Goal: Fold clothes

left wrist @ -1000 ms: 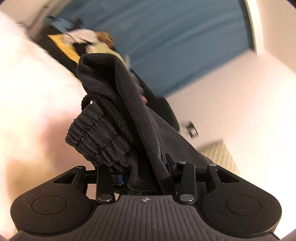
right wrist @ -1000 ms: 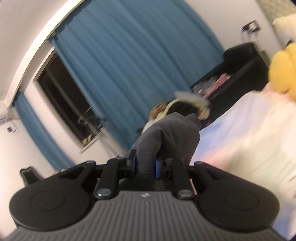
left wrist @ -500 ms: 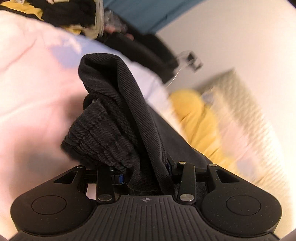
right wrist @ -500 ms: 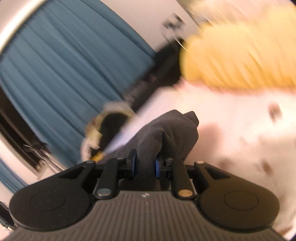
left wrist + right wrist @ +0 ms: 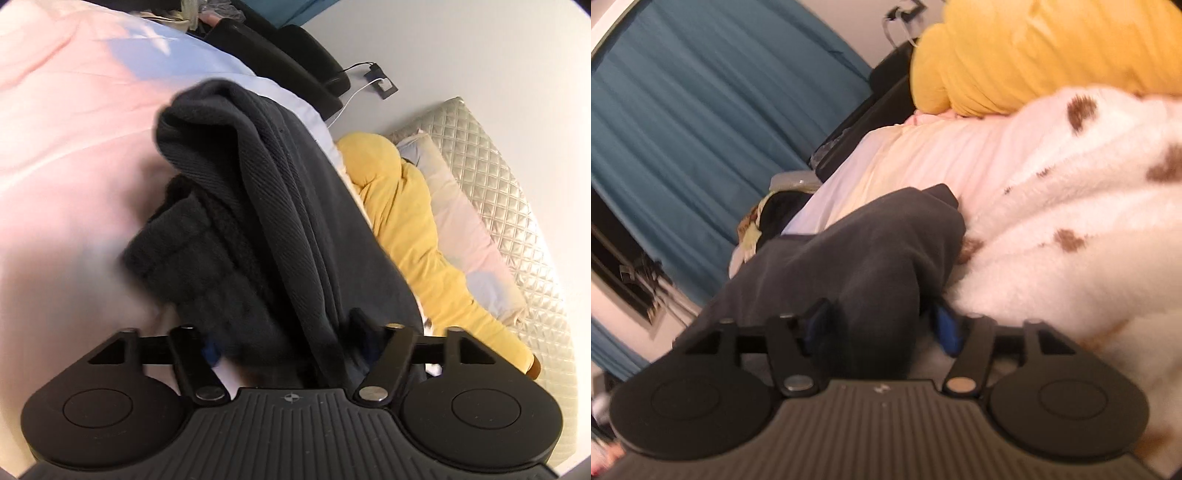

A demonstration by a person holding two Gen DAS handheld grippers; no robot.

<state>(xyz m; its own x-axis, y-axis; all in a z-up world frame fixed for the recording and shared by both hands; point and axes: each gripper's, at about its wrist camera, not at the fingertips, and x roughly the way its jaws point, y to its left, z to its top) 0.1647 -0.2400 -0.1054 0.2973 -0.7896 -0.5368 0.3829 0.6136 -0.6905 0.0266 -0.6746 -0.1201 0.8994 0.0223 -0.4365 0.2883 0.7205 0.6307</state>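
Left gripper (image 5: 284, 343): lower middle of the left wrist view; jaws set wide, with dark cloth lying between them, not pinched.
Right gripper (image 5: 881, 328): lower middle of the right wrist view; jaws spread wide, blue pads showing at either side of the cloth, no pinch on it.
Garment (image 5: 258, 221): dark grey, ribbed knit; fills the centre of the left wrist view, bunched in a hump with a gathered elastic band at its lower left. In the right wrist view it (image 5: 871, 251) sits at centre, draped over the gripper's front and running off to the lower left.
Bed (image 5: 66, 155): pink and pale blue sheet, left half of the left wrist view; the garment rests over it.
Yellow pillow (image 5: 402, 218): right of the garment in the left wrist view; upper right in the right wrist view (image 5: 1034, 51).
Fleece blanket (image 5: 1071, 221): white with brown spots, right side of the right wrist view, touching the garment's edge.
Headboard (image 5: 502, 192): quilted, pale, far right of the left wrist view.
Curtain (image 5: 701, 110): blue, upper left of the right wrist view.
Socket (image 5: 384, 83): on the wall, upper right of the left wrist view, cable plugged in.
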